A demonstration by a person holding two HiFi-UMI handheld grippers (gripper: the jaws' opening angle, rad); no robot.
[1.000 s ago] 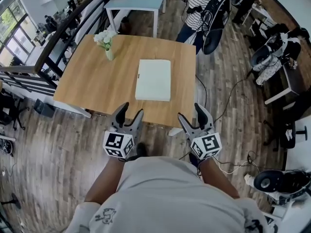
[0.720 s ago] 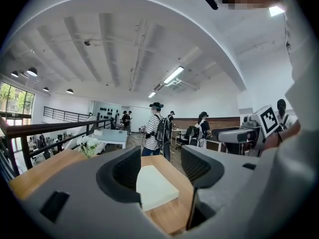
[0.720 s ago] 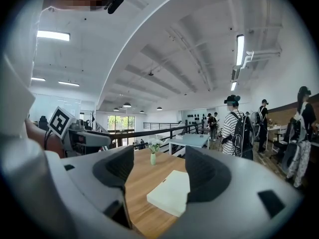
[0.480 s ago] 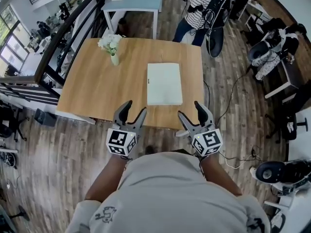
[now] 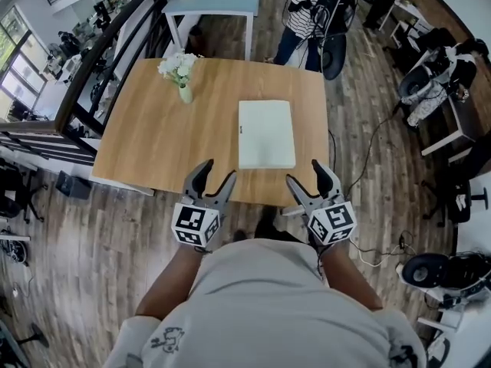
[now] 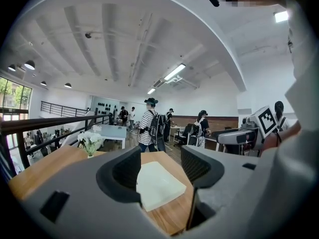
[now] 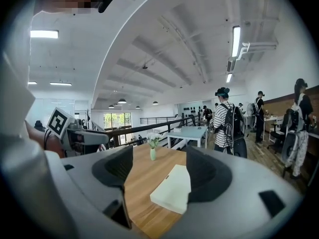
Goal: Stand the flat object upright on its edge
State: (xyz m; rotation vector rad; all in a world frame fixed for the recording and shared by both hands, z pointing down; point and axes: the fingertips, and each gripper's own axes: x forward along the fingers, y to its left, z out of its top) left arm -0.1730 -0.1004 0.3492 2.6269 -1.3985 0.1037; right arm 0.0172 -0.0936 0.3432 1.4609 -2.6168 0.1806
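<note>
lying flat on the wooden table is the white flat object, kinda like a closed book, over on the right half near the front edge. both tongs hang just off that front edge, touching nothing: left gripper has its jaws spread wide with nothing between them, right gripper same deal, wide and empty. little vase of white flowers stands toward the far left, well apart from the flat object. someone in a striped shirt stands past the far side
</note>
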